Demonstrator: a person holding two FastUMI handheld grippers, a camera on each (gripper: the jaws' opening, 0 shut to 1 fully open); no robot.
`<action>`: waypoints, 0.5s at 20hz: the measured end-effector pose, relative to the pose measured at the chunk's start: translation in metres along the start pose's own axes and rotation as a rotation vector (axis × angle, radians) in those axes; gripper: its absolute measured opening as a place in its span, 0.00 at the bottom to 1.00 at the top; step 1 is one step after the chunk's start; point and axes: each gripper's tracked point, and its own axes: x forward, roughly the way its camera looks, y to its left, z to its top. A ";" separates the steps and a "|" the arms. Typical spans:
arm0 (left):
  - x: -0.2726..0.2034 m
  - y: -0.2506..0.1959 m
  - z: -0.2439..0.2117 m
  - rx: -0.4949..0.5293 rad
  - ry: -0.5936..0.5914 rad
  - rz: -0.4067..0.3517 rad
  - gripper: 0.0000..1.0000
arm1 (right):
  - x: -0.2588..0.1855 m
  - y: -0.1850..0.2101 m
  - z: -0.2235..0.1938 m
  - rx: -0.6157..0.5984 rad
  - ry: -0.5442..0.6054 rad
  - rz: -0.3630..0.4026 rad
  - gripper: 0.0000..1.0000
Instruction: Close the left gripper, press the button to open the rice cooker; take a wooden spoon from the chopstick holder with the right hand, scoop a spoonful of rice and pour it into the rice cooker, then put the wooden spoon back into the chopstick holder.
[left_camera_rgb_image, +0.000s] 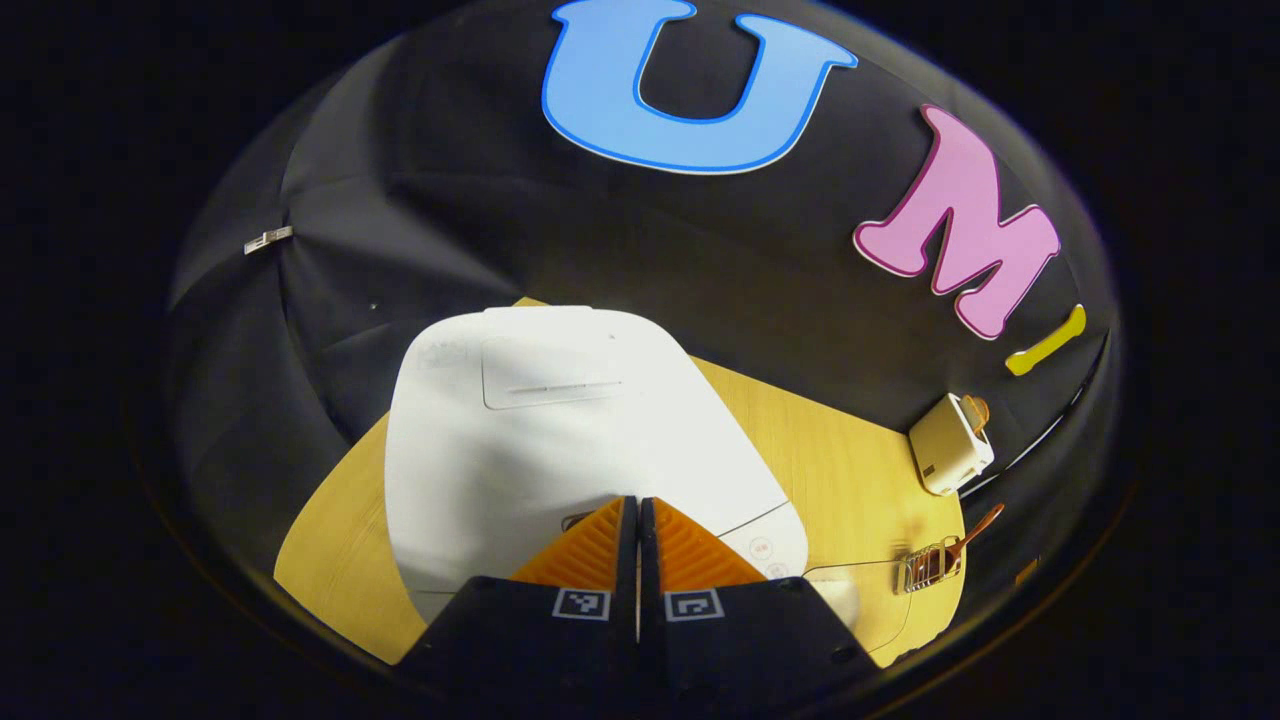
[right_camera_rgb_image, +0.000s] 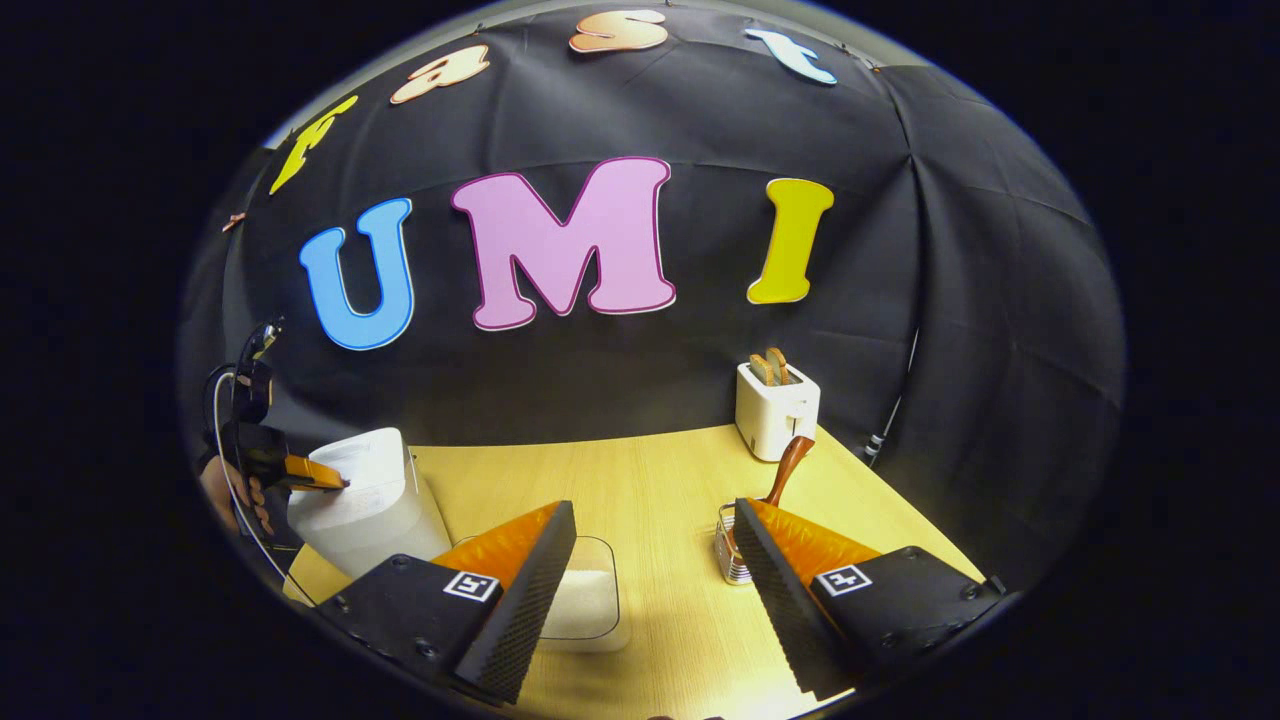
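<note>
The left gripper (left_camera_rgb_image: 638, 510), fingers pressed together on nothing, sits over the rice cooker (left_camera_rgb_image: 560, 440) front; it may slide off the button; the right gripper (right_camera_rgb_image: 655, 560) gapes empty, the wooden spoon (right_camera_rgb_image: 785, 465) in its chopstick holder (right_camera_rgb_image: 730, 550) right of the cooker

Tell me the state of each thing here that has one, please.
Rice cooker: lid closed.
Left gripper: shut, over the cooker's front.
Right gripper: open, holding nothing.
Wooden spoon: standing in the chopstick holder.
Clear box: open, rice inside.
Toaster: bread slices in its slots.
</note>
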 end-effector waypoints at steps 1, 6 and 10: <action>-0.004 -0.002 0.009 -0.002 -0.033 -0.007 0.06 | -0.002 0.000 0.002 -0.006 -0.007 -0.002 0.98; -0.051 -0.009 0.092 0.038 -0.304 -0.041 0.06 | -0.006 0.004 0.004 -0.019 -0.013 -0.023 0.98; -0.088 -0.010 0.137 0.040 -0.416 -0.084 0.05 | -0.009 0.006 0.006 -0.010 -0.016 -0.057 0.98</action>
